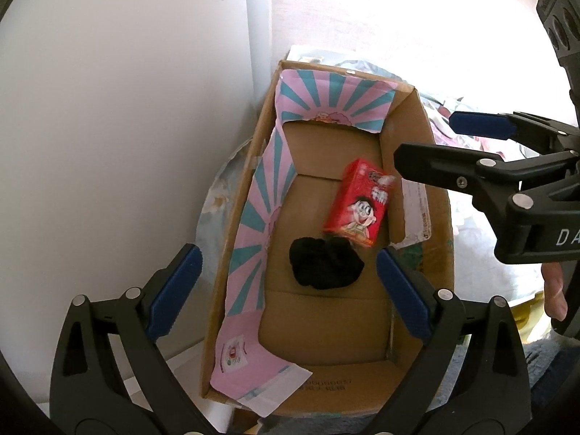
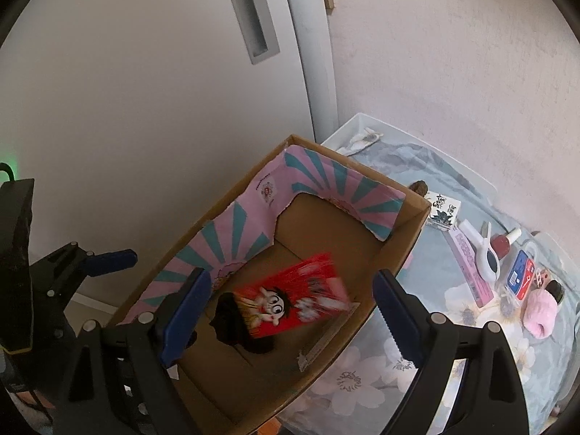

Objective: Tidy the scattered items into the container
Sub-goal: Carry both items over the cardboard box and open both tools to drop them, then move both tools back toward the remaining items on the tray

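Note:
An open cardboard box (image 1: 406,127) (image 2: 404,243) with a pink and teal striped liner stands on a floral sheet. Inside it lies a crumpled black cloth (image 1: 326,268) (image 2: 226,317). A red carton with a cartoon face (image 1: 357,203) (image 2: 293,297) is inside the box too, blurred and tilted, partly over the cloth. My left gripper (image 1: 288,257) hangs open above the box with nothing between its pads. My right gripper (image 2: 291,279) is open over the box as well, and it shows in the left wrist view (image 1: 424,141) at the box's right wall.
On the floral sheet (image 2: 398,355) right of the box lie a pink yarn ball (image 2: 540,311), a blue card pack (image 2: 522,272), a pink flat box (image 2: 471,264), a white clip (image 2: 485,253), a red bottle (image 2: 504,241) and a small printed box (image 2: 444,212). A white cabinet door (image 2: 145,90) stands behind.

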Motion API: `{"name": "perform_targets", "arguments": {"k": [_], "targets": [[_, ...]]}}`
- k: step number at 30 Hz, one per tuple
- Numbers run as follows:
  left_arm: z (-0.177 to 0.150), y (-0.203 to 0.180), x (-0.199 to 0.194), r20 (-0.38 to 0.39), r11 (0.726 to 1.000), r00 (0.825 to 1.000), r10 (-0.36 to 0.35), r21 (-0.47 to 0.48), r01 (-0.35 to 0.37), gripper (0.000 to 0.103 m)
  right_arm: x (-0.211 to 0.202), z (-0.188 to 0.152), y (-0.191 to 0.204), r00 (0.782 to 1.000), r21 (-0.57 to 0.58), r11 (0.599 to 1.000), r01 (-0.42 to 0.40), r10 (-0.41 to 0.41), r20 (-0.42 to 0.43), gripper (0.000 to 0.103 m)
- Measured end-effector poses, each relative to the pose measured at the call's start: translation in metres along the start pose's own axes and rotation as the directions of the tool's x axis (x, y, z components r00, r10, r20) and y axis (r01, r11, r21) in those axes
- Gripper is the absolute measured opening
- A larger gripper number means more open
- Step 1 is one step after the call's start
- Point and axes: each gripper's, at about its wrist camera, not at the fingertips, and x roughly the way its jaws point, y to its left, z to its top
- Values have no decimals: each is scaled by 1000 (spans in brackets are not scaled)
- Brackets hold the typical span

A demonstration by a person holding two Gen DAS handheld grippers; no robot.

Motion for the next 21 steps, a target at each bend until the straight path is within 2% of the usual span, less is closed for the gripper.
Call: {"name": "perform_targets", "arguments": {"k": [13, 21], "targets": [[4, -13, -3, 15, 1000, 1000, -5, 14, 4, 97, -16, -8, -4, 998, 15, 1000, 17, -18, 57, 89], [29, -47, -3, 47, 994, 998, -33, 103, 28, 97, -53, -30, -46, 988, 128, 989, 75, -92, 126, 89]]}}
